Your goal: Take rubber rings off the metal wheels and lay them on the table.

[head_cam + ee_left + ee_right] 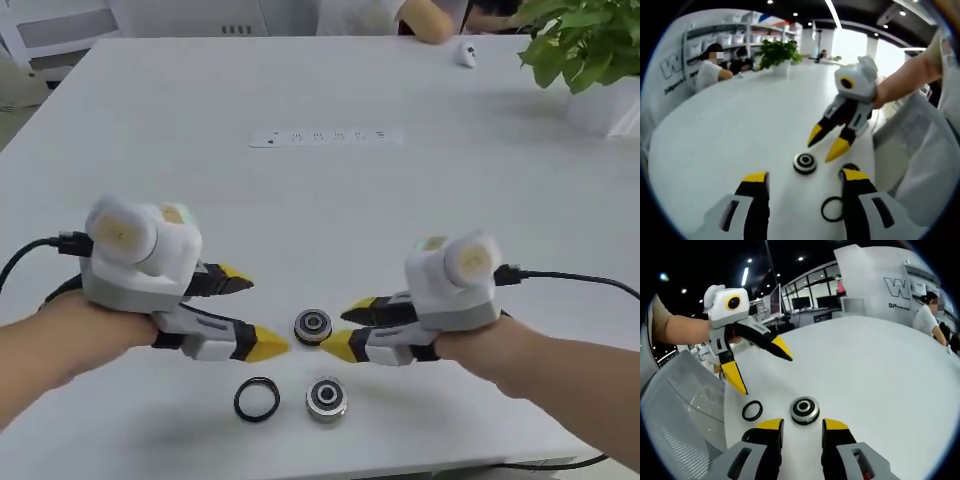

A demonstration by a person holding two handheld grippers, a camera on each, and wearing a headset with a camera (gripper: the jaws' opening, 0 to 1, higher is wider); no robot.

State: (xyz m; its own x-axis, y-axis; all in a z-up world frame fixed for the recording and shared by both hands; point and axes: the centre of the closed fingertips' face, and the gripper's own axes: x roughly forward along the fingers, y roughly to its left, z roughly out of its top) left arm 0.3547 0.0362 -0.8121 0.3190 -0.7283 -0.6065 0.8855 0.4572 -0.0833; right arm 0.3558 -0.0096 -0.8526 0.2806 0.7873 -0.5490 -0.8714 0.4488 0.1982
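A small metal wheel (313, 325) with a dark rubber rim lies flat on the white table (330, 210), between the two grippers. My left gripper (250, 308) stands open just left of it, with nothing between its yellow-tipped jaws. From the right, my right gripper (345, 327) points at the wheel, open with a narrower gap. Nearer the table's front edge lie a loose black rubber ring (257, 399) and a second wheel (326, 396) with a bare silver rim. The left gripper view shows the wheel (805, 163), the ring (832, 208) and the right gripper (822, 150). The right gripper view shows the wheel (805, 410), the ring (752, 410) and the left gripper (765, 372).
A white power strip (325, 137) lies mid-table. A potted plant (585, 40) stands at the far right corner, with a small white object (465, 52) beside it. A person's arm (430, 18) rests at the far end. Cables trail from both grippers. The table's front edge is close.
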